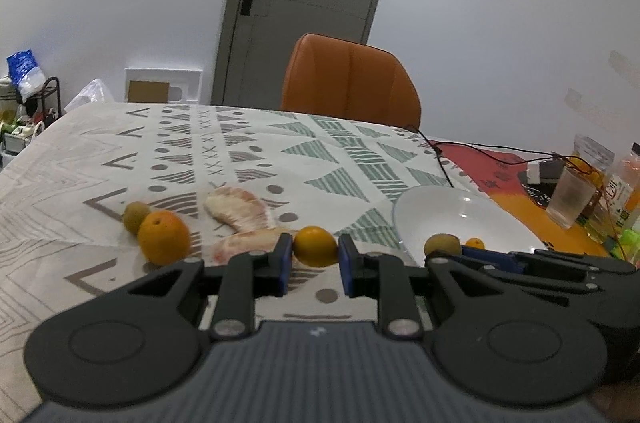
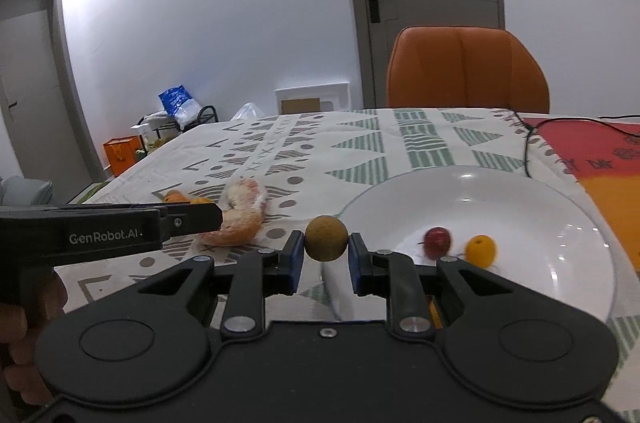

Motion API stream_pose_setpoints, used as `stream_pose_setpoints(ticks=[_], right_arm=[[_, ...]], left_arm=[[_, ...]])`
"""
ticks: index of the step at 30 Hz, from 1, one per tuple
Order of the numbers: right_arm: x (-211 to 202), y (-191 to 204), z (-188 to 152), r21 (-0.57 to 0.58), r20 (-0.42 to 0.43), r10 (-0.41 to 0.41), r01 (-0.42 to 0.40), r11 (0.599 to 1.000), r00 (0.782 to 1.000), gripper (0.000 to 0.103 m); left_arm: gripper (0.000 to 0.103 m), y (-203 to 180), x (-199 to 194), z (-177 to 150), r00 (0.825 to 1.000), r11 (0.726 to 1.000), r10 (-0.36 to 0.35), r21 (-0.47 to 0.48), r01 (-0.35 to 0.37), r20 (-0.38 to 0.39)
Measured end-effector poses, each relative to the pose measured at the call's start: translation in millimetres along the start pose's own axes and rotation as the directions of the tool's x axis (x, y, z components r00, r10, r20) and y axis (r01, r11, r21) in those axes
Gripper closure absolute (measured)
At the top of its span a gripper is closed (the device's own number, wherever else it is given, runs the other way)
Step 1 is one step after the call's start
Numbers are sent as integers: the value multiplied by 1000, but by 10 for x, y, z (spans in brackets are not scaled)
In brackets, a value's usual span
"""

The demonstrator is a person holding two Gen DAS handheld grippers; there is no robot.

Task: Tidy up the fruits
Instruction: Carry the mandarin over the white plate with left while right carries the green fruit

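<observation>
My left gripper (image 1: 315,257) is shut on a small orange (image 1: 315,246) just above the patterned tablecloth. To its left lie a bigger orange (image 1: 164,237), a green-brown kiwi (image 1: 135,216) and pomelo pieces (image 1: 240,211). My right gripper (image 2: 326,255) is shut on a brown kiwi (image 2: 326,243) at the left rim of the white plate (image 2: 520,191). In the plate lie a small red fruit (image 2: 437,241) and a small orange fruit (image 2: 481,250). The right gripper (image 1: 460,250) with its kiwi also shows in the left wrist view, over the plate (image 1: 452,211).
An orange chair (image 1: 350,79) stands behind the table. A black cable (image 1: 436,155) runs past the plate. A plastic cup (image 1: 570,197), bottles and packets (image 1: 624,183) stand at the right on a red-orange cloth (image 2: 600,155). The left gripper's body (image 2: 108,229) reaches in left.
</observation>
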State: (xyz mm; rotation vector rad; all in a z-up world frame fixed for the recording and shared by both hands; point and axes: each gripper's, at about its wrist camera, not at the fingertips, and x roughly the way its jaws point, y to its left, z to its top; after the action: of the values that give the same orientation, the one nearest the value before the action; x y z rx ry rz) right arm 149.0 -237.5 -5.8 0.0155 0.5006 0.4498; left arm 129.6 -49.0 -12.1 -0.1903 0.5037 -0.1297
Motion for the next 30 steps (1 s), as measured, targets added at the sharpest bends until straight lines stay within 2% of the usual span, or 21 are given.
stream_pose_setpoints(ticks=[30], right_arm=[[-324,-667,-143,99,19,-126,123,987,992,81]], left_arm=[[80,-632,259,9,996,992,-87,84,89,-22]])
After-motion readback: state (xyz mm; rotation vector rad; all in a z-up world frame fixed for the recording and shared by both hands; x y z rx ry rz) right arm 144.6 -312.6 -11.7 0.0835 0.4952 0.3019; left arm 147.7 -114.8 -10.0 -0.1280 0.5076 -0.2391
